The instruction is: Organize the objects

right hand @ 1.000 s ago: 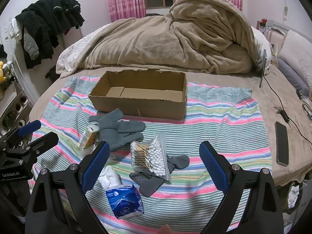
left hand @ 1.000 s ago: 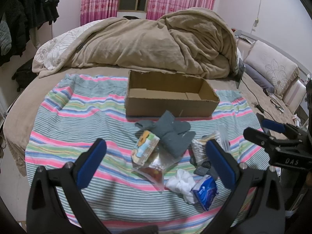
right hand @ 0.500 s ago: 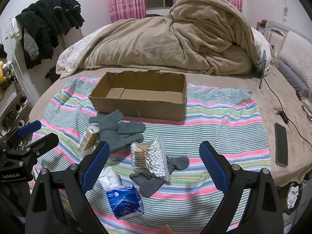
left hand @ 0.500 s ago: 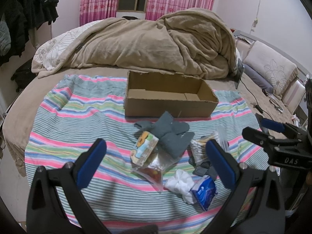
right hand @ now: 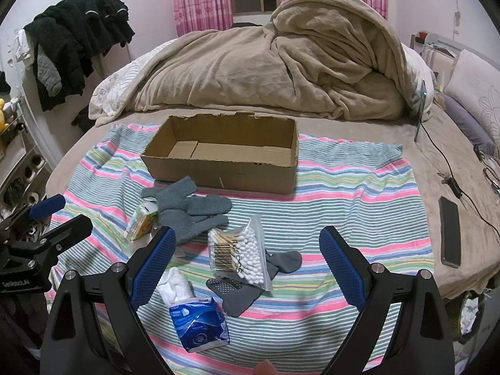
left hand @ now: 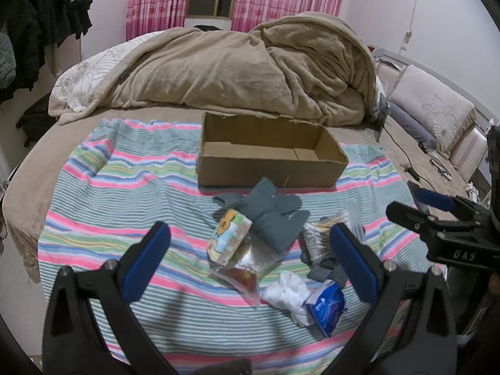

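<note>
I read both claws wide apart with nothing between the pads: left gripper (left hand: 248, 251) above the near-left part of the clutter, right gripper (right hand: 247, 261) above the near-right. The striped cloth (right hand: 353, 206) has bare room to the right of the clutter, out to its right edge; beyond that edge a black phone (right hand: 450, 231) lies on the tan sheet, well apart from the pile. To the left the cloth is also bare from the left wrist view. The cardboard box (right hand: 225, 159) sits open-topped at the far side of the cloth, long axis running left to right, near wall facing me, beige duvet (right hand: 281, 62) heaped behind it. Just in front of the box, grey gloves (right hand: 190, 209) lie flat, fingers pointing roughly right. A juice carton (right hand: 142, 223) lies tipped beside them on the left. The bag of cotton swabs (right hand: 240, 253) lies lengthwise toward me, overlapping dark grey socks (right hand: 240, 287). The blue tissue pack (right hand: 200, 323) is nearest, white tissue sticking out of its far end.
</note>
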Tool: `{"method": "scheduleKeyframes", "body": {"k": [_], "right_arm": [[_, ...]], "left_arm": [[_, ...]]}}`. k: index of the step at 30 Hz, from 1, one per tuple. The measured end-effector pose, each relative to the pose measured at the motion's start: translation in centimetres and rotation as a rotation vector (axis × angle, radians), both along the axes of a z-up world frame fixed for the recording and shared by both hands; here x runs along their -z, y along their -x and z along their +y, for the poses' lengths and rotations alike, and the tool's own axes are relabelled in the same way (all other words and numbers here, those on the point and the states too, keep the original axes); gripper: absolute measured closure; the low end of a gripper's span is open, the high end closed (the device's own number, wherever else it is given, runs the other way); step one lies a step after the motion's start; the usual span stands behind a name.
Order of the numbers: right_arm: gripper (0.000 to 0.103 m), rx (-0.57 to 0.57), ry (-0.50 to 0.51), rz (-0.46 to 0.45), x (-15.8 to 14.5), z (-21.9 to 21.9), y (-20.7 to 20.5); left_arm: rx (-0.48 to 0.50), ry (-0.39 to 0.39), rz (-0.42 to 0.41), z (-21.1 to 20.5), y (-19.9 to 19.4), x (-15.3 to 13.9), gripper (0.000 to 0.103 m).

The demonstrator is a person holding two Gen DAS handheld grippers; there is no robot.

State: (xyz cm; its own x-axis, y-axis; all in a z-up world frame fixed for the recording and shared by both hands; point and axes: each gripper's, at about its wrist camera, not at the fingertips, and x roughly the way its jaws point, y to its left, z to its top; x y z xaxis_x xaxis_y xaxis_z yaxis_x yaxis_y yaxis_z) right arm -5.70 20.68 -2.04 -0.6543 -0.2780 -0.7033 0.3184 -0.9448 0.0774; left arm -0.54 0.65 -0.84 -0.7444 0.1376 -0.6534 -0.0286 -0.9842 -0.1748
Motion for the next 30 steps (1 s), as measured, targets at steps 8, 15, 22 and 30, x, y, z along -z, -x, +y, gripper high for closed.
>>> {"method": "scheduleKeyframes", "body": {"k": [8, 15, 22, 30], "right_arm": [[0.008, 0.009, -0.003, 0.003, 0.0, 0.4, 0.1], [0.008, 0.001, -0.022, 0.008, -0.2, 0.0, 0.1], [0.008, -0.007, -0.030, 0.013, -0.3, -0.5, 0.5], [0.008, -0.019, -0.046, 0.018, -0.1, -1.0, 1.2]], "left_arm": [[0.012, -0.012, -0.017, 0.0, 0.1, 0.2, 0.000], [0.020, -0.003, -0.021, -0.1, 0.0, 0.3, 0.000], [0.011, -0.024, -0.014, -0.8, 0.2, 0.2, 0.000], [0.011, -0.015, -0.016, -1.1, 1.2, 0.6, 0.000]]}}
